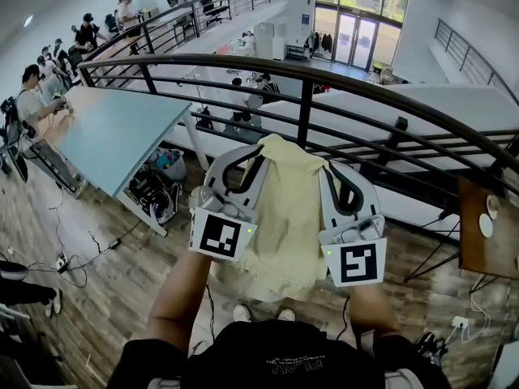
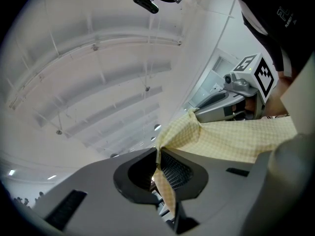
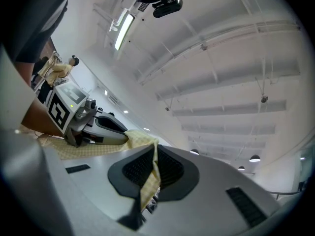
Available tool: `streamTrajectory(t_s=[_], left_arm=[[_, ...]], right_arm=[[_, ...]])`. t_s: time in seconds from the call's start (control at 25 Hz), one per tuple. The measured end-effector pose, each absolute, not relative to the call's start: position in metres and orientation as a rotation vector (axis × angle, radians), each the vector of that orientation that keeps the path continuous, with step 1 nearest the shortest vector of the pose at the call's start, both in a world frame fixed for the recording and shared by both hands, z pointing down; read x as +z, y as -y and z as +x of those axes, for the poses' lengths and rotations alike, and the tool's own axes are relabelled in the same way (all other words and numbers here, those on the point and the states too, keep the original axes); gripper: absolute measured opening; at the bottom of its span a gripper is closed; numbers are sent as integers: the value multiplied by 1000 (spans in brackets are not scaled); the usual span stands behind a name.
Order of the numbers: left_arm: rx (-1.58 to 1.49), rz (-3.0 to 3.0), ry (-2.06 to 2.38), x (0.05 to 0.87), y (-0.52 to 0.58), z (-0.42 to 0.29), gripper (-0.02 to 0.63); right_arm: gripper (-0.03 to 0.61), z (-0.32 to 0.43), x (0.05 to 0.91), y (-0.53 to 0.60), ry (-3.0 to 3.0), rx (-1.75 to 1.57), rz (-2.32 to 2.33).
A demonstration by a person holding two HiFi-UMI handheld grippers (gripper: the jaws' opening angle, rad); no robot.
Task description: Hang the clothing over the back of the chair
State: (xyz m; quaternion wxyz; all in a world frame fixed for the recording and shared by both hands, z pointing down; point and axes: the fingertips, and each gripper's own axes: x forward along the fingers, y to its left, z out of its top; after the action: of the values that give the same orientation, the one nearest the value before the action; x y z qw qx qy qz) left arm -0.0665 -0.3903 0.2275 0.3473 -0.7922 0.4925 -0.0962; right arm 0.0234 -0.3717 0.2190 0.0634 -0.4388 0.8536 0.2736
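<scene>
You held the pale yellow checked cloth garment [image 1: 288, 217] up in front of your body, stretched between the two grippers. Its top edge ran from one to the other and the rest hung down between your forearms. It hung in the air above the wood-plank floor [image 1: 122, 298], on your side of the curved black metal railing [image 1: 305, 104].

Your left gripper [image 1: 253, 159] was clamped on the garment's upper left corner. In the left gripper view its jaws [image 2: 160, 166] sat pressed together with only a thin fold of the checked fabric [image 2: 236, 136] between the ribbed pads, and the cloth ran off toward the other gripper [image 2: 221, 102].

Your right gripper [image 1: 326, 173] gripped the upper right corner the same way. In the right gripper view the jaws [image 3: 152, 166] were closed tight on a narrow strip of the fabric [image 3: 147, 183], which hung out below the pads.
</scene>
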Motion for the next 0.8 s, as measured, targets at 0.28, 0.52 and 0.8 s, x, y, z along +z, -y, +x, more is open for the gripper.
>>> streamTrajectory(t_s=[0.28,0.52,0.8], left_arm=[[-214,-2129,-1225,242,405,-68,38],[-232,-2243,-1142,265,424,-64,38],[-351,-2322,-999,281,441,-57,38]], right_arm=[[26,23,235,384,-2631,942,-1425],[26,26,254,400,-2689,933,-1513],[26,24,276,416,-2782,968,-1544]])
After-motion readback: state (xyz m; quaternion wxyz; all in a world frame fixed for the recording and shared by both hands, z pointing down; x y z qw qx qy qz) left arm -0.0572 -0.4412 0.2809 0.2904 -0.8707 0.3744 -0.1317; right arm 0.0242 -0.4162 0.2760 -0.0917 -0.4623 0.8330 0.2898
